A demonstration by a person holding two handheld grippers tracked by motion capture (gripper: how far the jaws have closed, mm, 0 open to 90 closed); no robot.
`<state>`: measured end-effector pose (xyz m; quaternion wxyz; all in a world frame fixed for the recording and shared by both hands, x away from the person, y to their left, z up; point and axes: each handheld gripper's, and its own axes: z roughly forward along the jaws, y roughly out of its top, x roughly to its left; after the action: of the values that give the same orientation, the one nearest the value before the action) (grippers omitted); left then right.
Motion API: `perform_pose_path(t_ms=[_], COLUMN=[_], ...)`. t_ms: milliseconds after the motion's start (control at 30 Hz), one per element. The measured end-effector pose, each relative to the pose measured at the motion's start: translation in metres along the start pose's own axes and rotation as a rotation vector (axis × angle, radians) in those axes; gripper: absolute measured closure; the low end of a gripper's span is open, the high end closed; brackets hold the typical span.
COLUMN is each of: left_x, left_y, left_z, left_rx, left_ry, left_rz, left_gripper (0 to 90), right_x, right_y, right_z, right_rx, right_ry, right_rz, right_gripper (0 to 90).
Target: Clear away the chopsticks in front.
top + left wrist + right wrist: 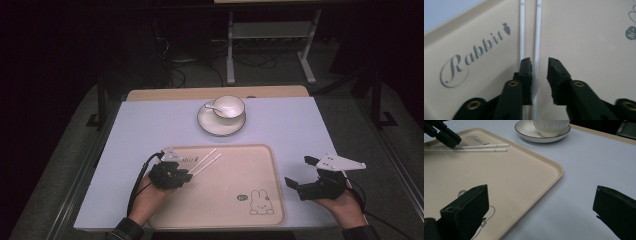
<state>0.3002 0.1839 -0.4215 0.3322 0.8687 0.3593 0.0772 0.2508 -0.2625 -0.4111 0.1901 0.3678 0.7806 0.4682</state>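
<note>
Table: a pale blue-white table top (150,125) with a wooden strip along its far edge; dark floor and a metal frame beyond it
Tray: a beige tray (240,170) lies near the person's side, slightly left of centre; it bears the word "Rabbit" at its far left corner and a rabbit drawing near its right front corner
Chopsticks: two white chopsticks (207,159) lie side by side on the tray's far left part, just beside the lettering; in the left gripper view they run straight away from the jaws (537,37)
Left gripper: the left gripper (186,175) sits low over the tray's left side; its jaws stand a narrow gap apart; one chopstick runs through that gap close against one jaw while the other chopstick passes outside that jaw; the jaws do not look clamped on it
Right gripper: the right gripper (300,172) is held just off the tray's right edge above the table top; its jaws are spread wide with nothing between them
Cup and saucer: a white cup (229,106) stands on a dark-rimmed saucer (207,125) at the far centre, well apart from the tray; a white spoon (211,107) rests on the saucer against the cup
</note>
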Motion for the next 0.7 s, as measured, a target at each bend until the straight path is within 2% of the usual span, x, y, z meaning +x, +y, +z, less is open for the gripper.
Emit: perform_pose_path(t_ms=[67,200,267,300,433,500,567,600,700], left_x=[0.000,0.002,0.003,0.004,0.000,-0.002,-0.007,-0.010,-0.011], left_y=[0.005,0.019,0.026,0.031,0.053,0.062,0.070,0.074,0.078], left_z=[0.003,0.016,0.022,0.025,0.041,0.052,0.065,0.073,0.089], left_rx=[-0.023,-0.005,-0.012,-0.025,-0.025,-0.030,-0.018,-0.012,0.009], left_ry=[-0.010,0.007,0.005,-0.012,-0.071,-0.107,-0.134,-0.131,-0.123], left_rz=[0.018,0.052,0.057,0.063,0.101,0.105,0.125,0.139,0.144], left_gripper=[64.3,56.5,57.6,61.8,84.0,88.8,89.5,89.4,89.5], right_x=[0.000,0.000,0.001,0.001,0.000,0.000,-0.001,-0.001,-0.002], right_y=[0.000,0.001,0.001,0.001,0.000,0.000,0.000,0.000,-0.001], right_z=[0.000,0.001,0.001,0.001,0.001,0.001,0.001,0.000,0.000], right_rx=[0.000,0.000,0.000,0.000,0.002,0.002,0.001,0.001,-0.002], right_ry=[0.000,0.002,0.002,0.003,0.002,0.003,0.002,0.001,0.001], right_rz=[0.001,-0.002,-0.001,0.000,0.001,0.004,0.005,0.005,0.012], right_gripper=[0.0,0.0,0.0,0.0,0.0,0.0,0.0,0.0,0.0])
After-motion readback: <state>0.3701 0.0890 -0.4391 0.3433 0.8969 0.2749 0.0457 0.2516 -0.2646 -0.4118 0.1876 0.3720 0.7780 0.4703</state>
